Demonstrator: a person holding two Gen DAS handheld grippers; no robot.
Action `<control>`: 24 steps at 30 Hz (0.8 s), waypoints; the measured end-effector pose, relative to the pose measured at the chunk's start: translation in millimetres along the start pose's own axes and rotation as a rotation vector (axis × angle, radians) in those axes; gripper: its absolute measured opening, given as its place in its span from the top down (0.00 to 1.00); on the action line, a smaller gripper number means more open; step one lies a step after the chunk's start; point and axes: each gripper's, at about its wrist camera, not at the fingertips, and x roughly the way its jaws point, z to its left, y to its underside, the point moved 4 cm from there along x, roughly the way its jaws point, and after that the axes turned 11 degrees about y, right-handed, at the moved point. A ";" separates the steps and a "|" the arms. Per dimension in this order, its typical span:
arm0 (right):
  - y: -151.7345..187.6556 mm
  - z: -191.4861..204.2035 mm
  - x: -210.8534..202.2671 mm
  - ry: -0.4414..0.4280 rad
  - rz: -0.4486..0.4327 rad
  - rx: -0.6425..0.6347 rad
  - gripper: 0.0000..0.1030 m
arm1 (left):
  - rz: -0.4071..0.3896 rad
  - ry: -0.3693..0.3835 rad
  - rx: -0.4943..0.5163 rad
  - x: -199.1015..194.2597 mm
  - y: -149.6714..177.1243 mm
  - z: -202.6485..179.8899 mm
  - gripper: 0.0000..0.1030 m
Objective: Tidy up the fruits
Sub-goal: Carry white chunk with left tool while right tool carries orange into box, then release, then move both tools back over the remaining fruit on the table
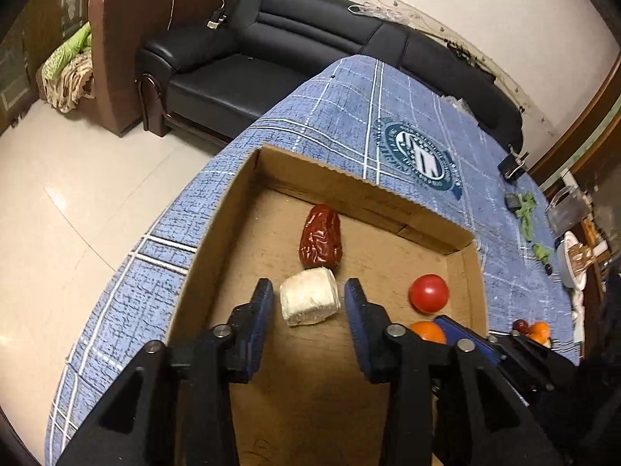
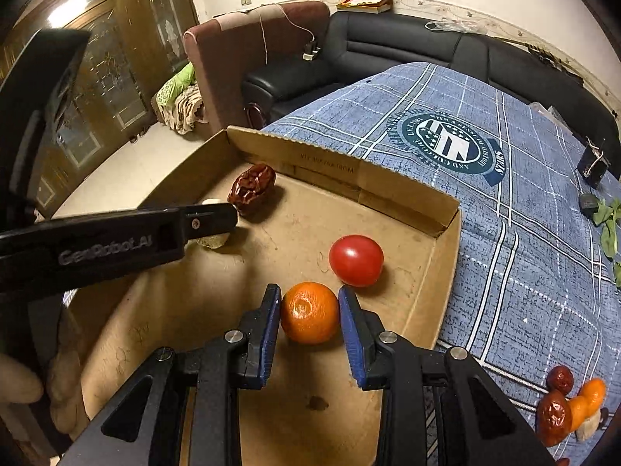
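Note:
An open cardboard box [image 1: 349,186] lies on the blue checked cloth [image 1: 330,116]. Inside it are a wrinkled red date [image 1: 320,237], a white chunk [image 1: 308,301], a red tomato [image 1: 429,293] and an orange [image 2: 309,312]. My left gripper [image 1: 308,285] is open, straddling the white chunk with a small gap on each side; the chunk rests on the box floor. My right gripper [image 2: 309,290] is low in the box near the tomato [image 2: 356,260], its blue pads pressed on both sides of the orange. The left gripper's finger [image 2: 209,221] crosses the right wrist view and partly hides the white chunk.
A small pile of dates and orange pieces [image 2: 570,407] lies on the cloth right of the box. Green leaves [image 2: 609,225] and a black clip [image 2: 594,159] lie further back. A black sofa [image 1: 240,77] stands behind the table, and a white plate [image 1: 570,264] sits at the right edge.

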 end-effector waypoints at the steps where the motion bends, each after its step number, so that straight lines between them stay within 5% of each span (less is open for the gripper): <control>1: -0.8 -0.9 1.3 -0.002 0.003 0.007 0.66 | -0.004 0.002 -0.006 -1.9 0.7 -0.9 0.56; 14: -6.0 -30.2 -51.5 -0.091 -0.079 0.129 0.63 | -0.111 0.053 -0.064 -62.9 21.4 -15.3 0.43; 24: 57.5 -120.9 -118.7 -0.053 -0.132 0.249 0.59 | -0.067 0.133 0.017 -70.7 74.2 -73.8 0.38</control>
